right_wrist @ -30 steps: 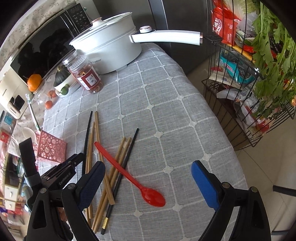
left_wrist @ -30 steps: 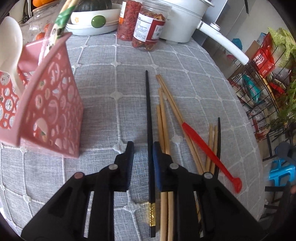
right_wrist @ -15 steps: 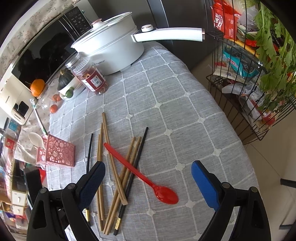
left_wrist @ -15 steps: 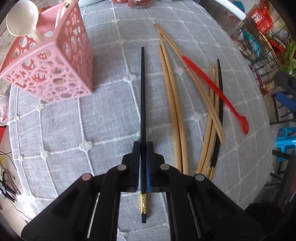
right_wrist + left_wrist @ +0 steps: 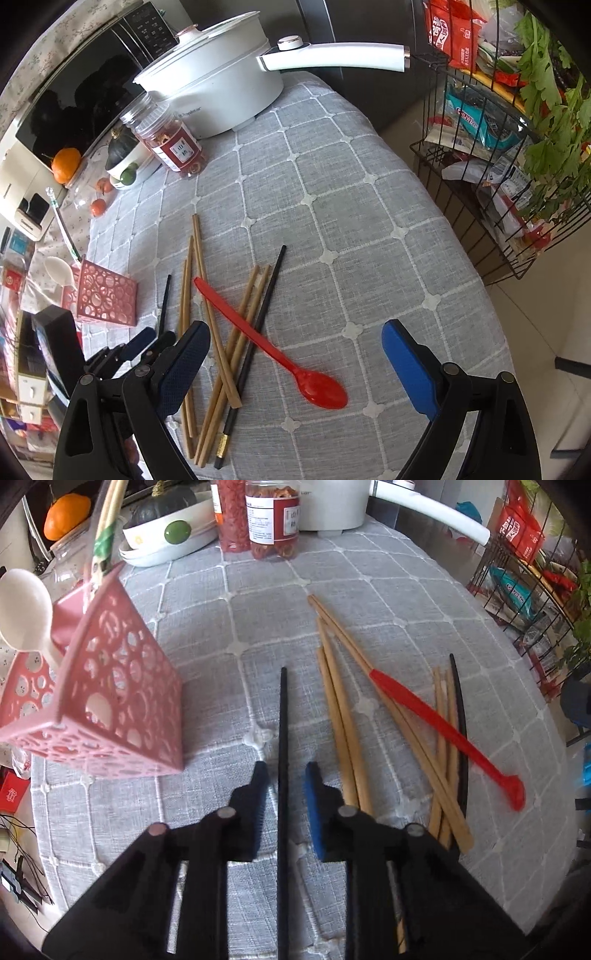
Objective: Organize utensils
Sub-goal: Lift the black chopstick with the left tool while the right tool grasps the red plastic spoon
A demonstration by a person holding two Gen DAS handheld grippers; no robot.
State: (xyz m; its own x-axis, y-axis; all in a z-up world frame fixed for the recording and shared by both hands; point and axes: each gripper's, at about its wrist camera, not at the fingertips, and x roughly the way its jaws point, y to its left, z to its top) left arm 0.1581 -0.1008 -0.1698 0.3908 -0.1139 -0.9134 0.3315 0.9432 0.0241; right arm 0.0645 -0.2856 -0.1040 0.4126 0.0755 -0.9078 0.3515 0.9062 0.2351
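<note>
A black chopstick (image 5: pixel 283 709) lies along the grey checked cloth between the jaws of my left gripper (image 5: pixel 284 771). The jaws stand slightly apart, with cloth showing on both sides of the stick. To its left stands the pink perforated holder (image 5: pixel 118 686) with a white spoon (image 5: pixel 24 609) in it. To the right lie several wooden chopsticks (image 5: pixel 340 709), a red spoon (image 5: pixel 443 734) and a second black chopstick (image 5: pixel 460 716). My right gripper (image 5: pixel 295 326) hangs wide open and holds nothing above the red spoon (image 5: pixel 258 336). My left gripper (image 5: pixel 153 338) appears at its lower left.
A white pot (image 5: pixel 221 85) with a long handle, two jars (image 5: pixel 273 520) and a bowl (image 5: pixel 166 535) with a squash stand at the table's back. A wire rack (image 5: pixel 498 166) of packets and greens stands past the right edge. A box (image 5: pixel 55 343) sits left.
Half a second ago the left jaws were shut on the black chopstick; now they stand apart around it. The left view has tilted up, and the jars and bowl are back in sight.
</note>
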